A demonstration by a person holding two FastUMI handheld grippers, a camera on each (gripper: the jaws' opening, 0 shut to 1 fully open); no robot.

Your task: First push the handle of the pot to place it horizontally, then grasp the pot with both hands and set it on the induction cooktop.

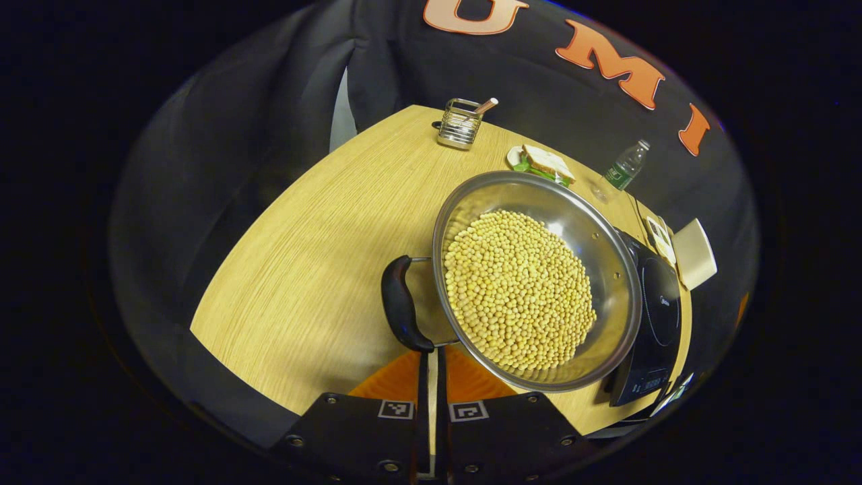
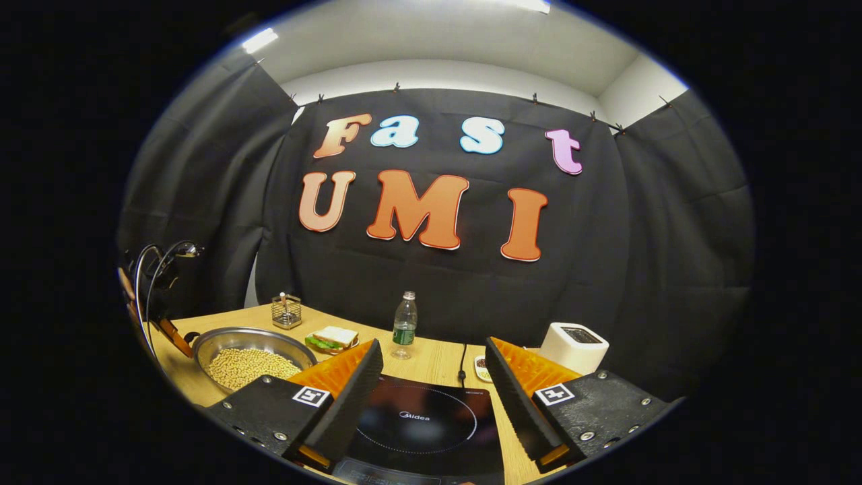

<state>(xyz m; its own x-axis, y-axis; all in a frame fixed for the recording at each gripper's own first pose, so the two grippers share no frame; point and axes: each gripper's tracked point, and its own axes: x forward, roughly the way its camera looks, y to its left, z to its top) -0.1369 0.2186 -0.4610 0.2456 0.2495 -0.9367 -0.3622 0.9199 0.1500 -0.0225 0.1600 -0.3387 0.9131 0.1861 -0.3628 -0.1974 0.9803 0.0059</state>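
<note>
L tool (image 1: 431,377), bottom centre of the left gripper view: fingers pressed together w/ only a thin slit between, clenched, nothing held. Its tips sit just below the pot's black handle (image 1: 401,303), which lies to the left of the bowl; can't tell if they touch it. Pot (image 1: 599,256), steel, full of yellow beans (image 1: 517,289), sits centre frame on the wooden desk (image 1: 303,269), its right edge overlapping the induction cooktop (image 1: 656,303) at right.

Behind the pot, upper frame: wire holder (image 1: 460,123), sandwich on a plate (image 1: 544,164), water bottle (image 1: 625,166), white toaster (image 1: 695,253) at far right.

R tool (image 2: 431,377), bottom of the right gripper view: fingers spread wide, released, holding nothing, cooktop (image 2: 417,421) showing between them. Pot (image 2: 250,345) lies lower left of that frame, well apart from this tool, w/ the other tool (image 2: 161,296) at the left edge beside it.
</note>
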